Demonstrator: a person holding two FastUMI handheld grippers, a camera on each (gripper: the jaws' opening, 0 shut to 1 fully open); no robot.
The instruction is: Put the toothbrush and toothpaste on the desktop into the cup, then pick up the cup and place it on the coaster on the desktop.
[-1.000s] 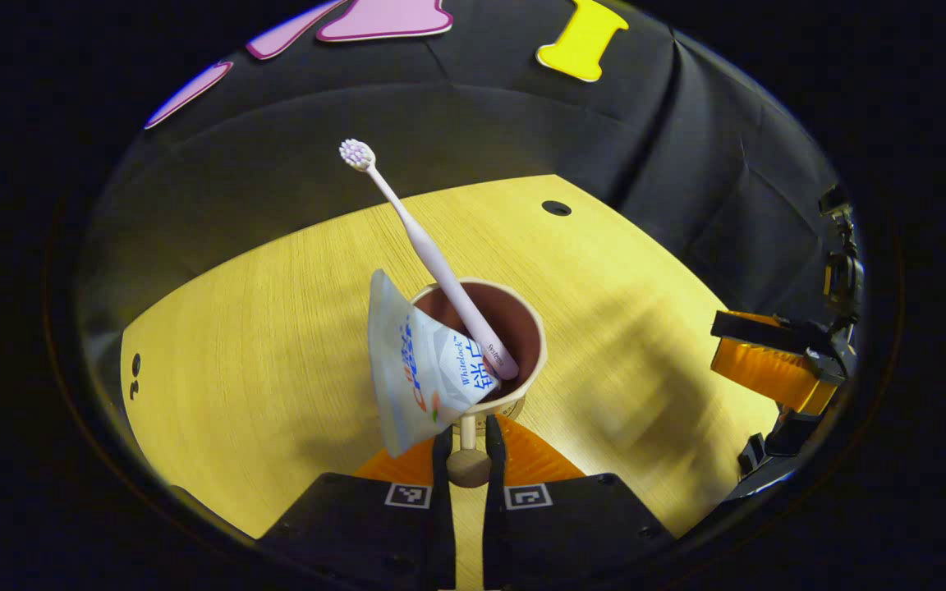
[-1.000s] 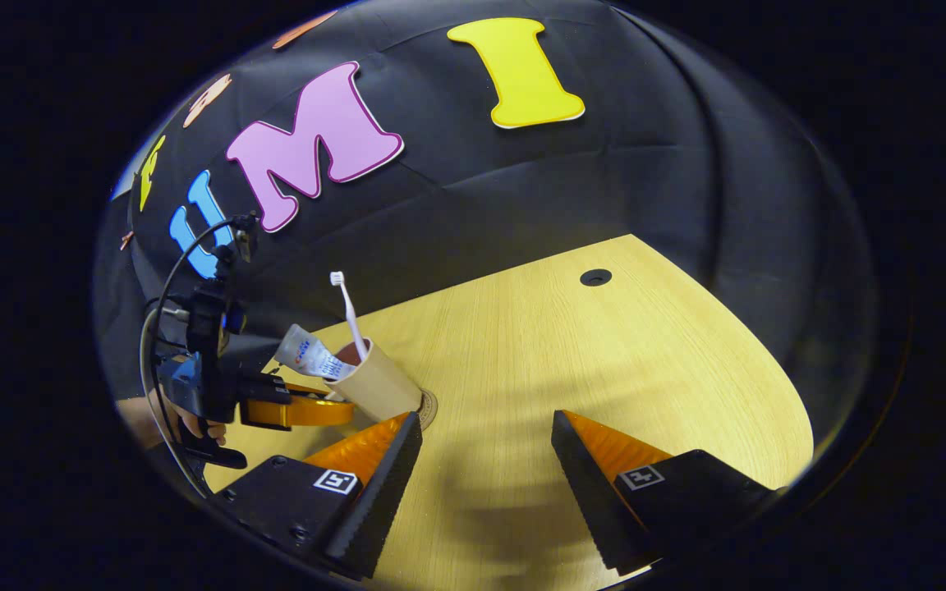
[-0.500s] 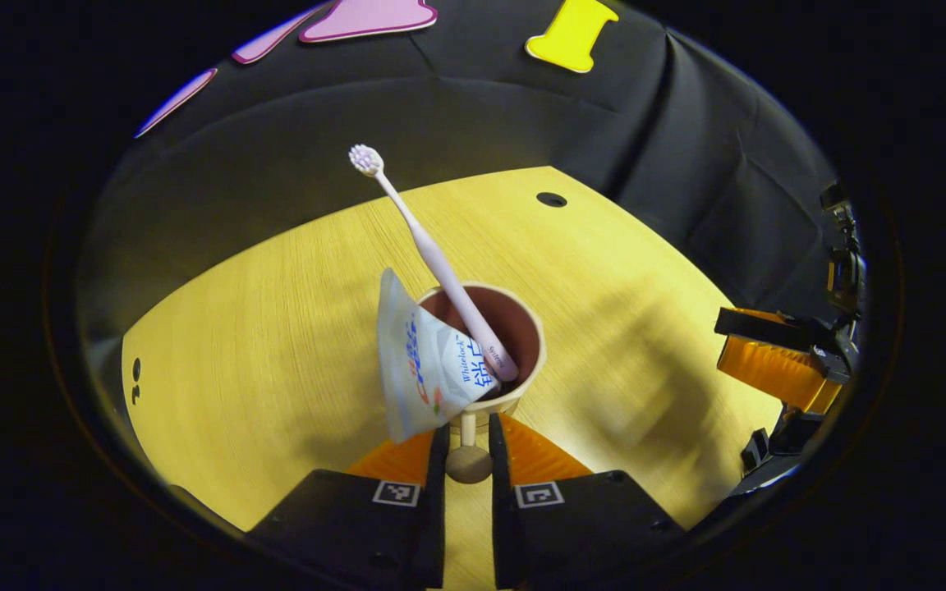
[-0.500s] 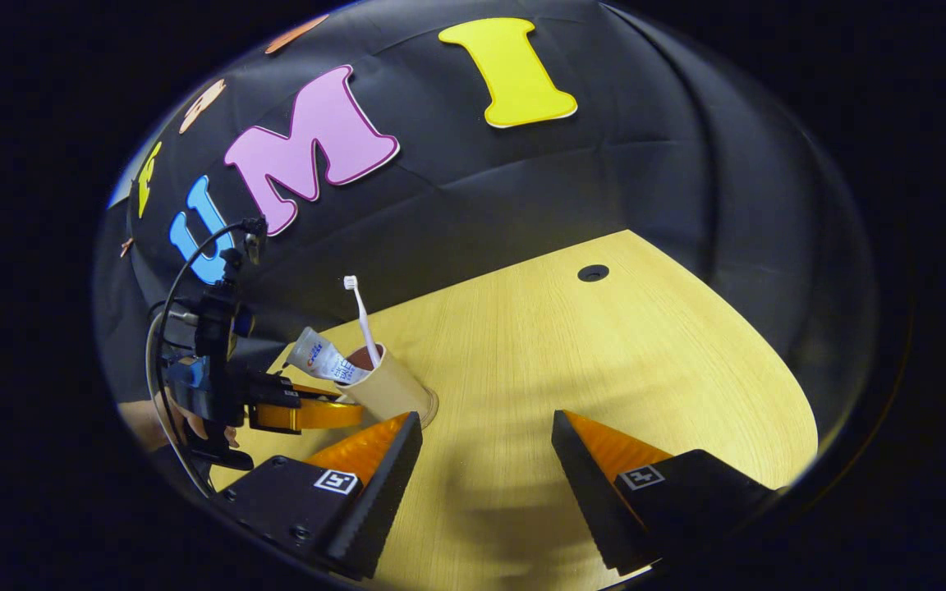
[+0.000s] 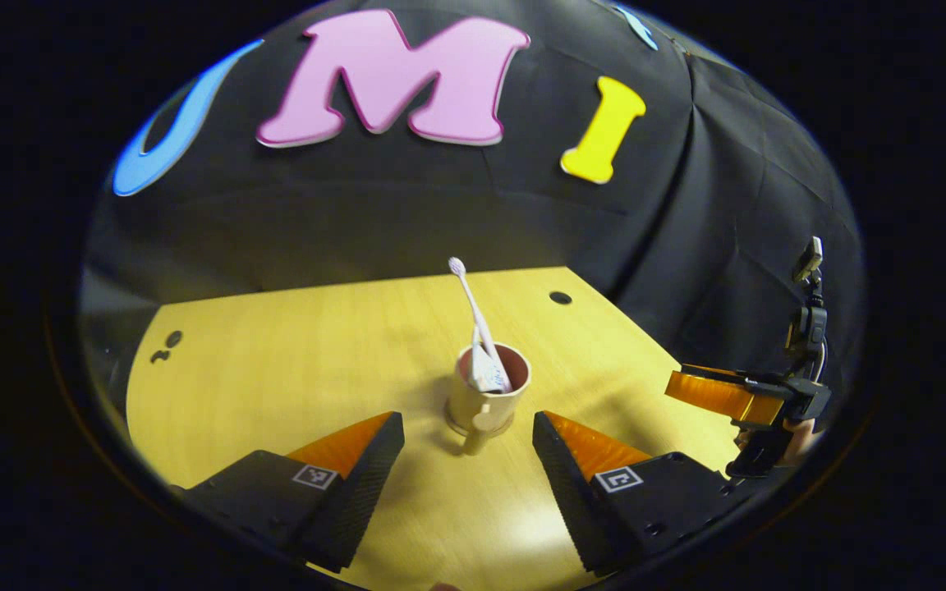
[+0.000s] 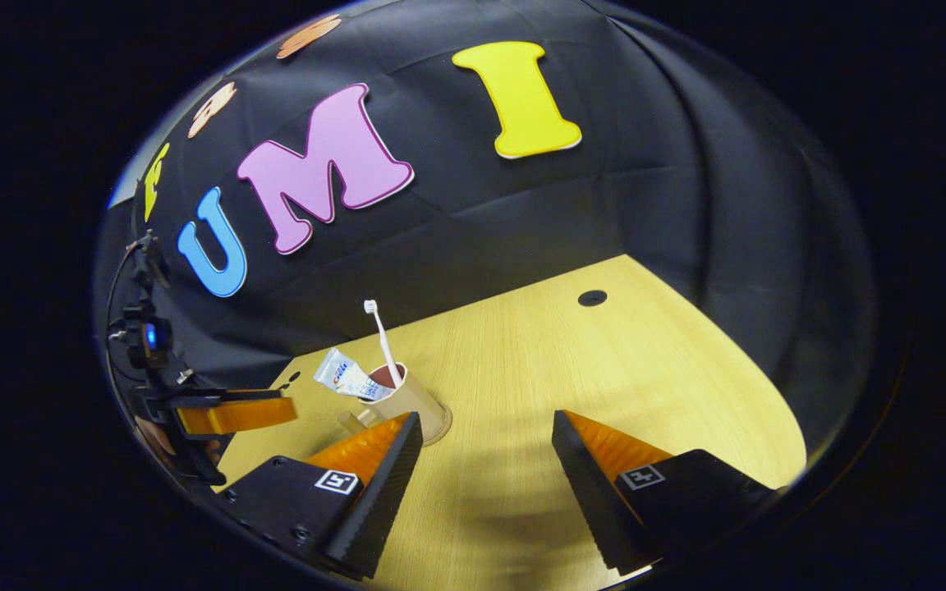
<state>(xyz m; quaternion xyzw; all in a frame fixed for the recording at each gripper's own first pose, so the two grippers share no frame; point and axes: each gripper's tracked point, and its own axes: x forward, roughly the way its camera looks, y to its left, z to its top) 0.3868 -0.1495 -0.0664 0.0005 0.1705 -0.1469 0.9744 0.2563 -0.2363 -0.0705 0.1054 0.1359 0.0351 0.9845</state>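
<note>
Left gripper [image 5: 466, 435]: fingers spread wide, nothing between them, hovering over the pale yellow wood-grain desktop [image 5: 292, 361]. The beige cup with a dark reddish inside and a short knobbed handle [image 5: 485, 398] stands upright on the desktop ahead of the gap between the fingers, apart from both, handle toward the camera. A slim pale pink toothbrush with white bristles [image 5: 473, 316] stands in the cup, leaning back and to the left, head up. A white toothpaste tube with blue and red print [image 5: 485, 373] sits inside the cup beside it.

Right gripper [image 6: 481, 460]: fingers likewise spread, gripping nothing, above bare desktop [image 6: 604, 369]. In the right gripper view the cup [image 6: 407, 398] sits just behind the left finger's tip; the toothpaste tube [image 6: 346, 377] juts out over the rim to the left, the toothbrush [image 6: 383, 341] rises nearly upright. A thin dark round edge under the cup's base is possibly the coaster [image 6: 443, 427]; mostly hidden, not certain.

The right gripper [image 5: 727, 394] also appears at the right edge of the left gripper view, well apart from the cup; the left gripper [image 6: 231, 414] appears at the left of the right gripper view, near the cup, not touching
</note>
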